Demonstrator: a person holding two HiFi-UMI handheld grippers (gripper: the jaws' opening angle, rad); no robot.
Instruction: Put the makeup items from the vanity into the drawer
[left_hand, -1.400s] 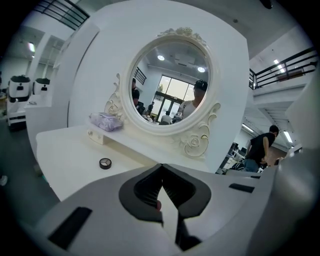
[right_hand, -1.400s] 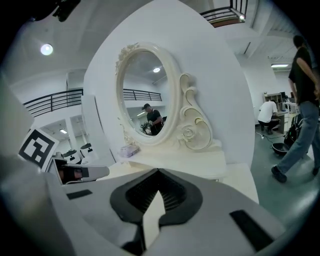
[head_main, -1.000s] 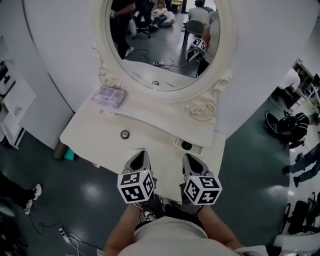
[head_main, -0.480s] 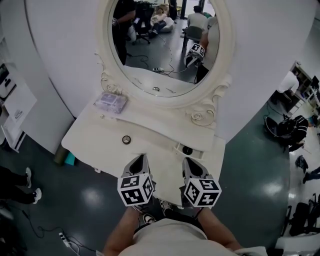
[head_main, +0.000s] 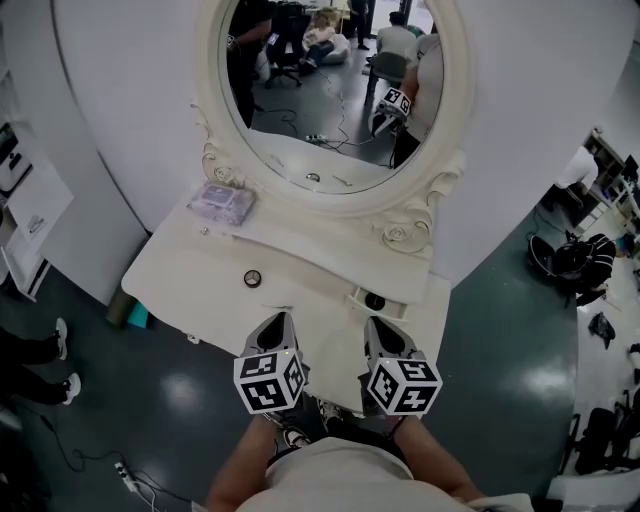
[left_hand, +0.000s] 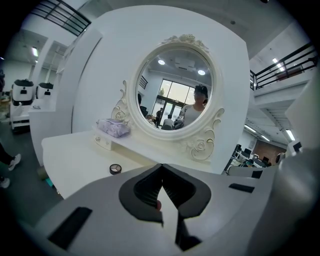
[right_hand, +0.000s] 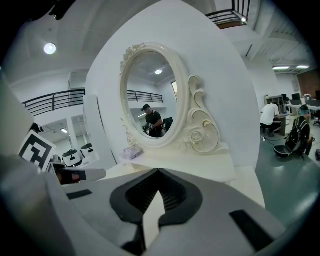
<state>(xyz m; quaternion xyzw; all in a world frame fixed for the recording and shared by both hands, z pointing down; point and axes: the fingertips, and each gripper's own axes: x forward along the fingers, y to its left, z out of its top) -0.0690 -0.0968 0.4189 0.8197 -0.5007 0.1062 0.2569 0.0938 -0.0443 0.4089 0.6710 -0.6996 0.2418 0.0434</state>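
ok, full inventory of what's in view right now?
vanity: 1, cream, centre, against the white wall
mirror: 1, oval, carved cream frame, at the vanity's back
pouch: 1, lilac, left end of the shelf under the mirror
compact: 1, round, dark, on the tabletop left of centre
round item: 1, dark, in a cream holder at the shelf's right front; too small to identify
teal object: 1, on the floor by the vanity's left edge
bag: 1, black, on the floor far right
bystander's legs: dark, far left
left gripper: 1, grey, marker cube, jaws together, at the vanity's front edge
right gripper: 1, grey, marker cube, jaws together, beside the left
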